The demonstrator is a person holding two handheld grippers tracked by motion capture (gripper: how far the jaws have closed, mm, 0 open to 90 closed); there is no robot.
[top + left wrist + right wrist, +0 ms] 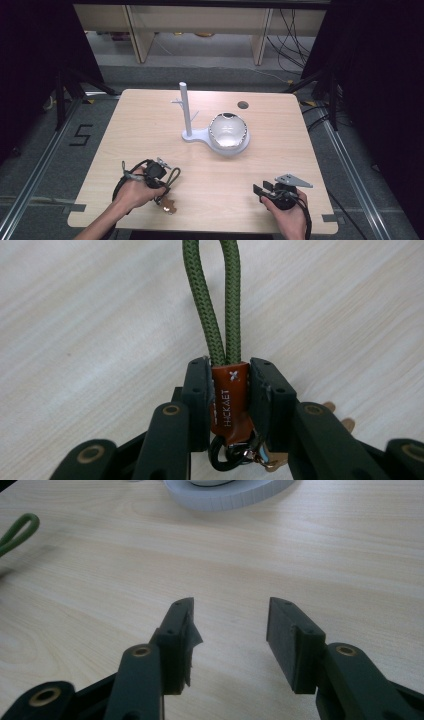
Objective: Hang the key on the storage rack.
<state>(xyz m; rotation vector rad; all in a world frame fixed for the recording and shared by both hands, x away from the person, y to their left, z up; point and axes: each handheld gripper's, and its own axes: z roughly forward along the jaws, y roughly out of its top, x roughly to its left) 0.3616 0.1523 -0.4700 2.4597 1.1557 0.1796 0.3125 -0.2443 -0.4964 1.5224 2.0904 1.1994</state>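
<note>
- High view: light wood table point(150, 120) on a grey floor, shelving at the back, dark curtains at both sides, a "5" taped on the floor at left. White stand point(189, 131) with an upright peg sits mid-table, a shiny metal bowl point(228, 131) on its round base.
- Left gripper point(161, 181) near the front-left table edge, holding the keychain lanyard point(170, 187); a brown charm hangs just by the edge. Right gripper point(267, 192) near the front-right edge. Bare tabletop between them and up to the stand.
- Left gripper view: jaws clamped on the lanyard's brown leather sleeve point(229, 400); green cord loop point(212, 300) runs up and is cut off at the top. Metal clasp and ring below are half hidden by the jaws; print on the sleeve is hard to read.
- Right gripper view: jaws point(230, 630) stand wide apart with nothing between, bare wood ahead. The stand's white base point(225, 497) is cropped at the top; a bit of green loop point(17, 532) at the left edge.
</note>
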